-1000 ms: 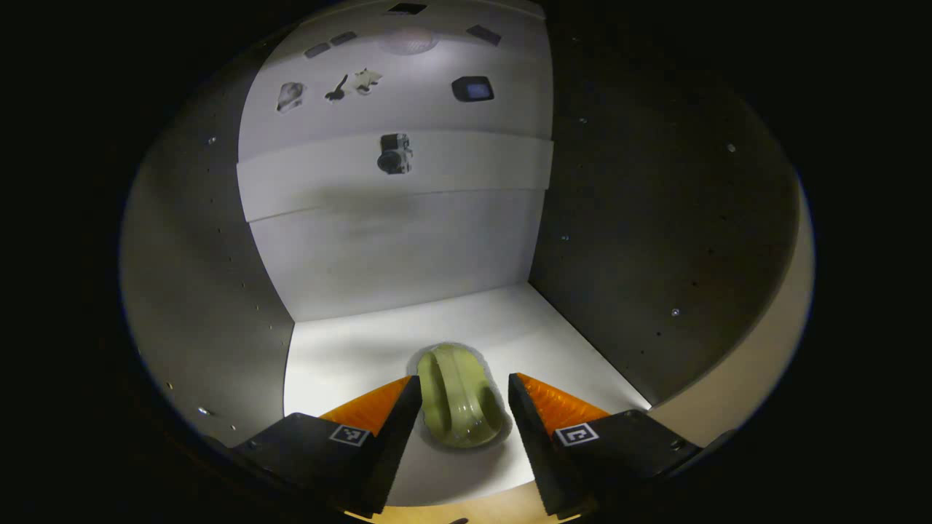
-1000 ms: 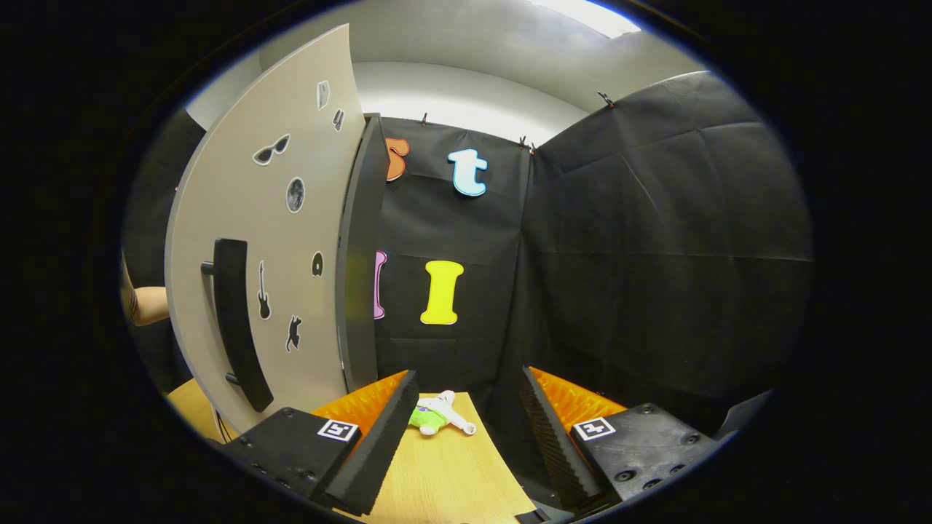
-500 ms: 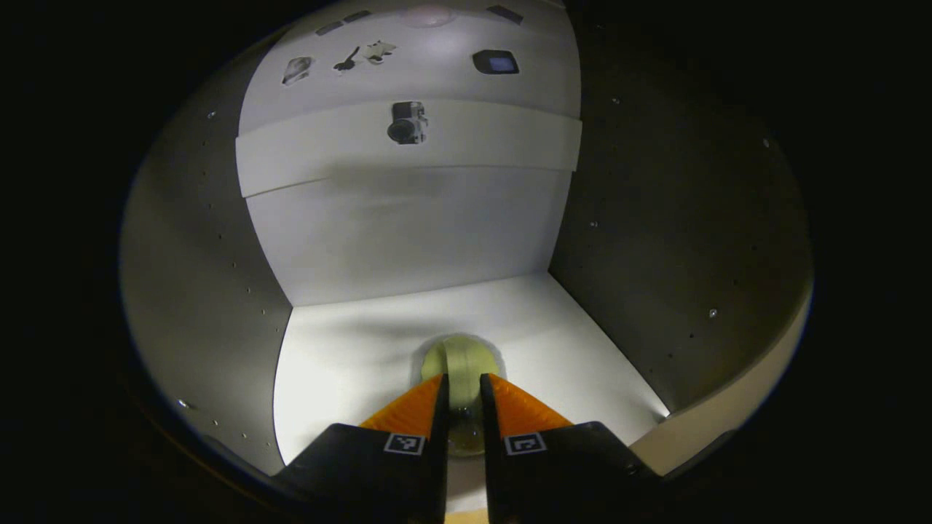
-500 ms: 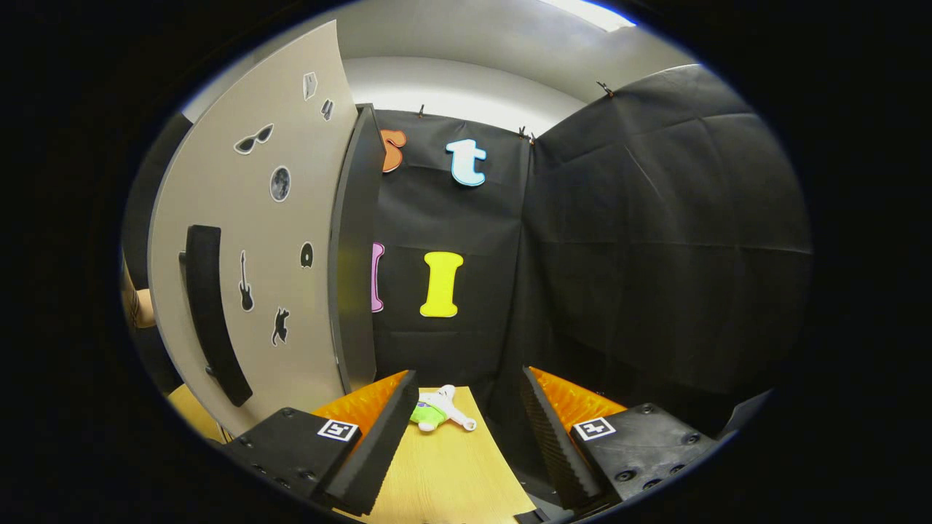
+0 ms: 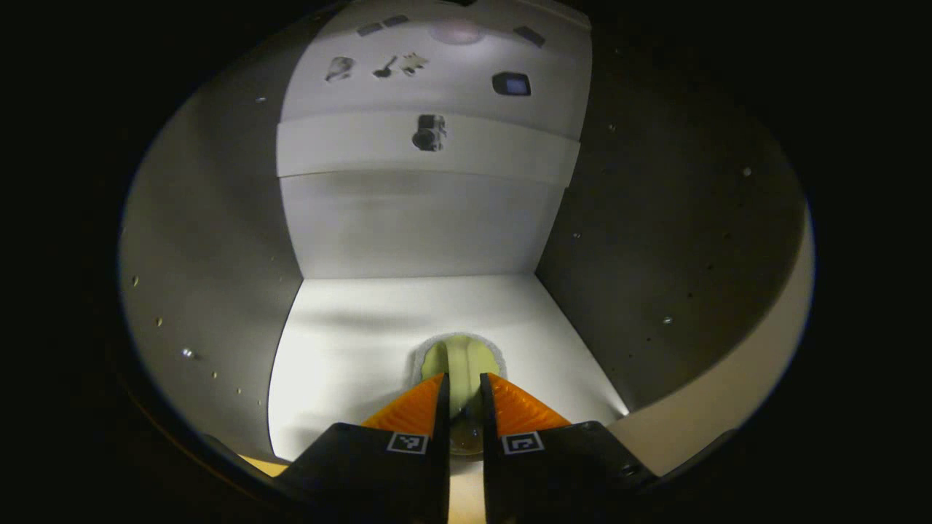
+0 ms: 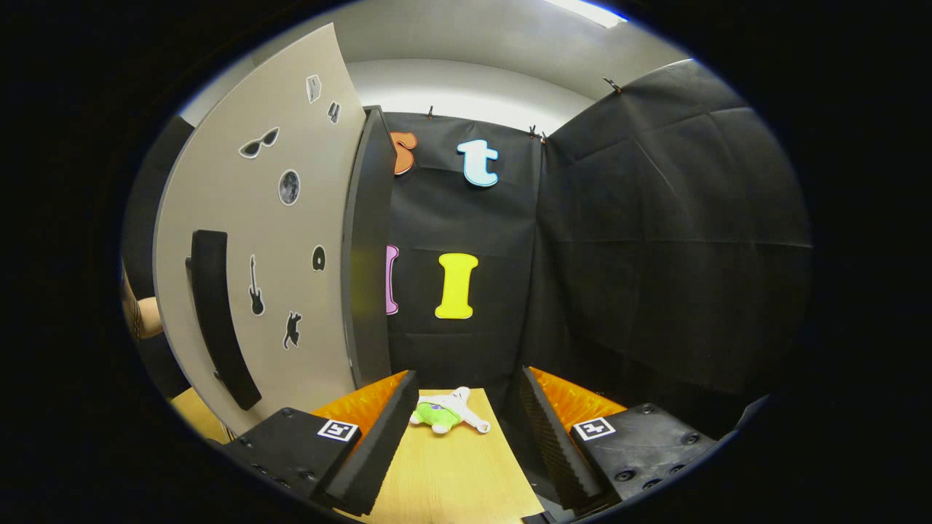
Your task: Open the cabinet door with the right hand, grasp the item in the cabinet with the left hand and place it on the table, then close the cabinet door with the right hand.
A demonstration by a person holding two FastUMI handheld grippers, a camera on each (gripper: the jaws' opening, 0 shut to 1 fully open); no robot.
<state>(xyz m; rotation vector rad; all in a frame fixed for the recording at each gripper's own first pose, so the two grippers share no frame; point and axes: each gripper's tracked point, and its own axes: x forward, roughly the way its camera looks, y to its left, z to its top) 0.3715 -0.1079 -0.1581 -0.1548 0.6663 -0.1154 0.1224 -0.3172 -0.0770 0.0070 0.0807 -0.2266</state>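
Two grippers: left gripper clenched on the pale green item, bottom centre, inside the cabinet. Right gripper spread wide over the surface; door open, left of frame.

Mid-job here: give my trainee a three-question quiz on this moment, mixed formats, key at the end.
1. True or false: the cabinet door stands open.
2. The left gripper has its jaws: A) spread wide above the pale green item; B) closed on the pale green item; C) closed on the door handle.
3. Fill in: the small plush toy lies on the wooden ____, ahead of the right gripper, whose jaws are open.

Key: 1 true; 2 B; 3 table.
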